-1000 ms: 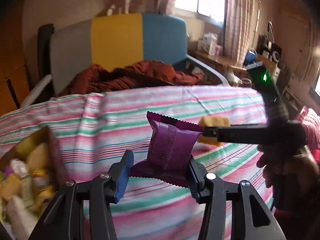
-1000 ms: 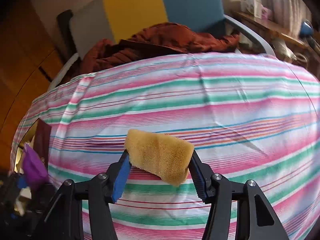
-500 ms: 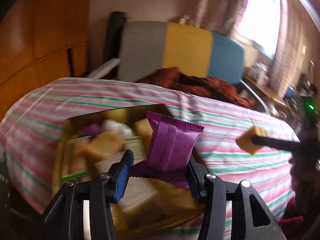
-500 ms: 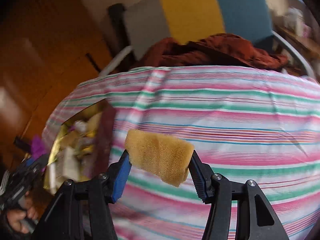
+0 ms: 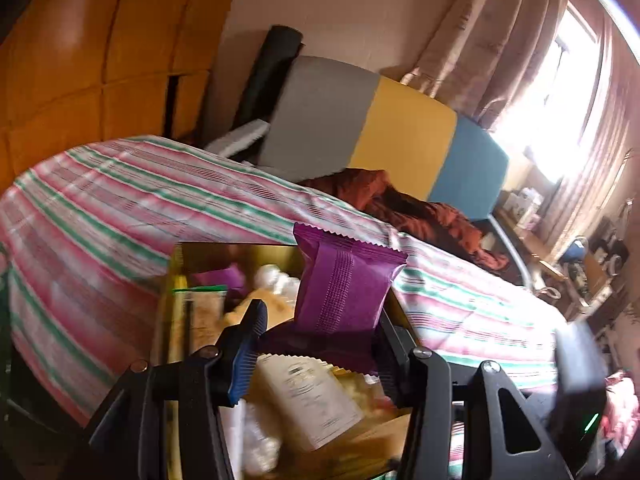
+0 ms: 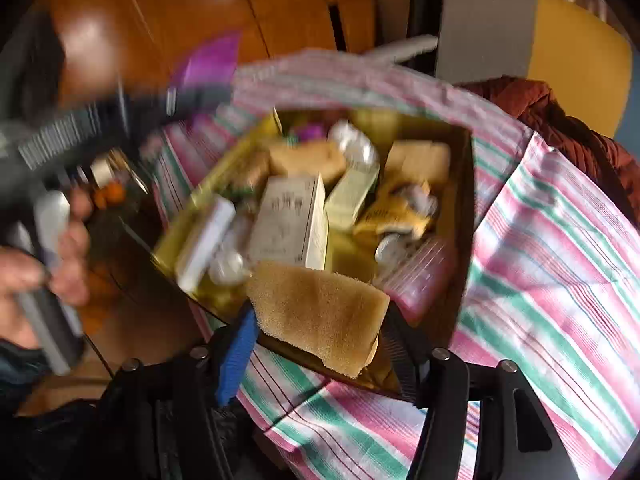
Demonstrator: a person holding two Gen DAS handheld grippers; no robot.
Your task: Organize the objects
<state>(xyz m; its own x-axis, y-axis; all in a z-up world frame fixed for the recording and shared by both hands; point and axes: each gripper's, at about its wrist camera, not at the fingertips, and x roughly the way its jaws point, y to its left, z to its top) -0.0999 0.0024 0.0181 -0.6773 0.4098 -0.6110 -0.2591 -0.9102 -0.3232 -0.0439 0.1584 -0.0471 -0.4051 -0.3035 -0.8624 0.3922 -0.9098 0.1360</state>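
Observation:
My left gripper (image 5: 320, 312) is shut on a purple snack packet (image 5: 344, 280), holding it upright over an open gold-lined box (image 5: 236, 245). Several cartons, packets and sponges fill the box (image 6: 466, 200). My right gripper (image 6: 320, 316) hangs over the box's near edge with a tan sponge (image 6: 316, 312) between its fingers. Its jaws are opening, and the sponge still spans the gap and touches both pads. In the right wrist view the left gripper (image 6: 200, 92) is a blur at upper left, with the purple packet (image 6: 212, 60) in it and a hand (image 6: 60, 248) on its grip.
The box rests on a pink, green and white striped cloth (image 5: 100, 200) that covers a bed. Behind it stand a grey, yellow and blue chair (image 5: 400, 132) with a rust-red garment (image 5: 420, 208), and wooden cupboards (image 5: 80, 60) at left. A cluttered desk (image 5: 580, 272) sits under the window.
Both grippers swung left across the striped cloth until they were over the box. The right gripper's fingers have spread a little around the sponge. The purple packet stays gripped.

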